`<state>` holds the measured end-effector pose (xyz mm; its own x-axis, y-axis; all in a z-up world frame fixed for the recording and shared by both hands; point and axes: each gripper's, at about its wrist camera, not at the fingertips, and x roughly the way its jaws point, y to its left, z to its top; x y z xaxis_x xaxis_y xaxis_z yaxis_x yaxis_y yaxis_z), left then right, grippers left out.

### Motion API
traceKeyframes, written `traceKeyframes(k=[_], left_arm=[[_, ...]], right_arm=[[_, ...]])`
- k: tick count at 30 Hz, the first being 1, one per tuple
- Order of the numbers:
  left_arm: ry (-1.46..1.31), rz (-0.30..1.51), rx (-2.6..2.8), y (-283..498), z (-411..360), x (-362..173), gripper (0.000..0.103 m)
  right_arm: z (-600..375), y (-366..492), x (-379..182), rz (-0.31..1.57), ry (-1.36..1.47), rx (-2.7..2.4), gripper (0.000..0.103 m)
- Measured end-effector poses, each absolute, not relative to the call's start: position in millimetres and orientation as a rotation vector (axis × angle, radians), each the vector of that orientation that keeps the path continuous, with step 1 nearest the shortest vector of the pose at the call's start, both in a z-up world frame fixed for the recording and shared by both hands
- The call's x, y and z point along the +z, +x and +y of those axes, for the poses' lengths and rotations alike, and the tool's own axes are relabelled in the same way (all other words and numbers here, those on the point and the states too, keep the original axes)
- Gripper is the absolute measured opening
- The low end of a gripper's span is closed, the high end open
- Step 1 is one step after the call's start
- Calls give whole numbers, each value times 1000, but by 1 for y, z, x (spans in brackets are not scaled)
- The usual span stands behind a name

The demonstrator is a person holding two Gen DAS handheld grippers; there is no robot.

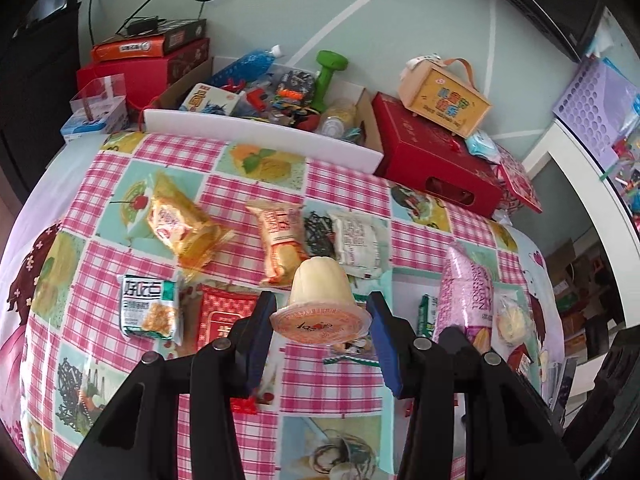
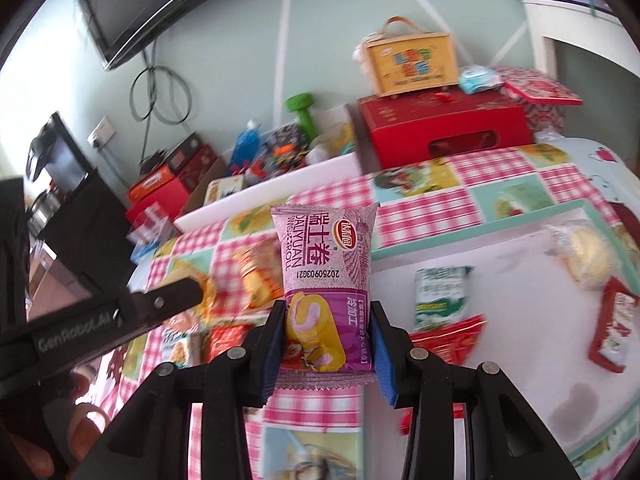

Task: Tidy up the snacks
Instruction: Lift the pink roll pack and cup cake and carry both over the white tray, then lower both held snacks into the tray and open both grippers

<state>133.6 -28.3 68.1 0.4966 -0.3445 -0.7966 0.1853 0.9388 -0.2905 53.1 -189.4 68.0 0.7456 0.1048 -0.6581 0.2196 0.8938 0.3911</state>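
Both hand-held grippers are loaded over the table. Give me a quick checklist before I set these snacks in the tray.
1. Left hand-held gripper shut on jelly cup: ok.
2. Right hand-held gripper shut on swiss roll: ok.
3. Cup grip: held by the lid rim only: not ok.
4. Tray has bare floor: ok.
5. Tray's full extent: cannot tell.

One pale yellow jelly cup [image 1: 320, 296]. One purple Swiss-roll packet [image 2: 326, 280]. Two orange-wrapped cake packets [image 1: 182, 224] [image 1: 280, 240] on the checked cloth, one green-and-white cracker packet [image 1: 150, 306], one white printed packet [image 1: 358, 244]. One green dumbbell [image 1: 328, 76]. One yellow handled carton [image 1: 446, 100] (sitting on one red box [image 1: 432, 168]).
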Motion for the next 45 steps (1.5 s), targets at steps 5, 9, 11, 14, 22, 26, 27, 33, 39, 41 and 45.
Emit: traceKeyframes(k=[5, 9, 11, 14, 22, 26, 27, 33, 39, 41, 45], left_arm=[[-137, 994, -388, 125, -55, 71, 48], [-93, 992, -452, 115, -82, 72, 48], [-72, 990, -479, 110, -94, 72, 48], [-36, 987, -530, 100, -114, 71, 48], [41, 988, -626, 78, -160, 63, 48], [74, 991, -650, 71, -174, 56, 48], [77, 992, -655, 70, -176, 55, 48], [96, 993, -656, 68, -186, 44, 48], [125, 1001, -655, 65, -197, 33, 48], [139, 1006, -658, 63, -201, 30, 48], [160, 1015, -660, 61, -206, 24, 48]], right_arm=[[-225, 43, 70, 709, 508, -159, 42], [-260, 29, 71, 692, 523, -269, 42], [-275, 23, 71, 685, 537, -311, 42], [-299, 11, 71, 674, 560, -369, 42], [-336, -13, 71, 663, 589, -444, 42], [-343, -16, 69, 686, 587, -450, 42], [-344, -17, 68, 692, 586, -451, 42], [-342, -15, 60, 759, 590, -431, 42], [-342, -14, 49, 815, 618, -426, 42], [-341, -12, 45, 843, 624, -420, 42], [-341, -10, 35, 884, 640, -416, 43]])
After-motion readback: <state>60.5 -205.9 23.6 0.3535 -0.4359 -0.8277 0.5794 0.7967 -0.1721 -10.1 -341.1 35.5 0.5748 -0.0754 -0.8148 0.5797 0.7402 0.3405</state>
